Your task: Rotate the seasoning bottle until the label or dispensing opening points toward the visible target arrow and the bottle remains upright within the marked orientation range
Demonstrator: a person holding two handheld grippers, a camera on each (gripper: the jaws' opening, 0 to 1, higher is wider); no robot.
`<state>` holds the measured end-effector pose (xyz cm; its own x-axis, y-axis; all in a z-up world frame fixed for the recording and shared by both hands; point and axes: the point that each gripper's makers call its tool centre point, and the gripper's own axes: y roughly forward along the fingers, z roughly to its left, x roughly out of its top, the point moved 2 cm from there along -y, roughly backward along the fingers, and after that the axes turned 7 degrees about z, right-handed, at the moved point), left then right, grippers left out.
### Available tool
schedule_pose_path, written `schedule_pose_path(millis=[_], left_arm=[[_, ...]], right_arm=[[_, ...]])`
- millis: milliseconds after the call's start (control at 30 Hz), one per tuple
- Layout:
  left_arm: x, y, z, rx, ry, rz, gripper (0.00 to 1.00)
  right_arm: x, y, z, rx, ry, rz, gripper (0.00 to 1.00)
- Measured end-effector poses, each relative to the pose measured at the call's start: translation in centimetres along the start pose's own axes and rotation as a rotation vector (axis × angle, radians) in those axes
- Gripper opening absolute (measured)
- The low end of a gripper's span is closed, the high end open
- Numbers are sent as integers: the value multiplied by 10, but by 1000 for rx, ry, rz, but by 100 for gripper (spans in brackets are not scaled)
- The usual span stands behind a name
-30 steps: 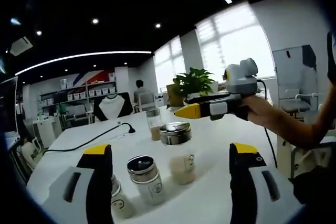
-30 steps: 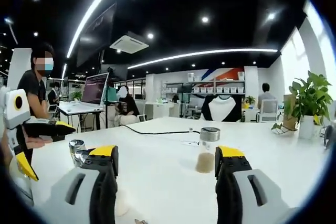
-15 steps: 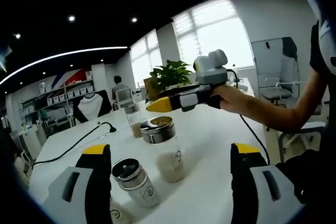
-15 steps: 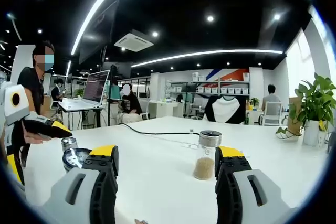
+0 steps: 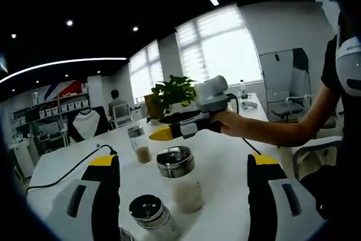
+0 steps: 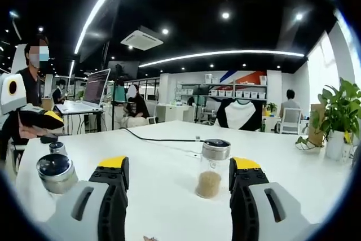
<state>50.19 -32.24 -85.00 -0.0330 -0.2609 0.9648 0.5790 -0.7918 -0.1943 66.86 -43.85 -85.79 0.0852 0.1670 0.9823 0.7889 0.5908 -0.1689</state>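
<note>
Three seasoning jars stand upright on the white table (image 5: 225,165). A large jar with a metal lid (image 5: 179,180) holds pale powder, a smaller jar (image 5: 150,214) stands nearer, and a slim bottle (image 5: 139,145) is farther back. My left gripper (image 5: 183,161) is open, short of the large jar. My right gripper (image 5: 169,131), held in a hand, hovers over the table beyond that jar. In the right gripper view the slim bottle (image 6: 211,167) with brown grains stands just ahead of my open right gripper (image 6: 179,165), close to its right jaw. The two lidded jars (image 6: 55,172) stand at the left.
A black cable (image 6: 158,138) runs across the table behind the slim bottle. A potted plant (image 5: 172,91) stands at the table's far end. A person holds the left gripper (image 6: 34,118) at the left edge. An open laptop (image 6: 93,91) is on another desk.
Both views have shifted. The left gripper view now sits lower and nearer the jars. The right gripper has come closer to the slim bottle, and the lidded jars show more fully on its left.
</note>
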Motion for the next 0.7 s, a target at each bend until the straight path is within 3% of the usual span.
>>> schedule_pose_path(millis=[167,700], left_arm=[[-4,9,-1,-30,14,29,99],[-7,20,11,-64,-16,5,99]], right_arm=[[-4,16,-9,13,27,8,72],[-5,61,-45,-6,-2,29,70]])
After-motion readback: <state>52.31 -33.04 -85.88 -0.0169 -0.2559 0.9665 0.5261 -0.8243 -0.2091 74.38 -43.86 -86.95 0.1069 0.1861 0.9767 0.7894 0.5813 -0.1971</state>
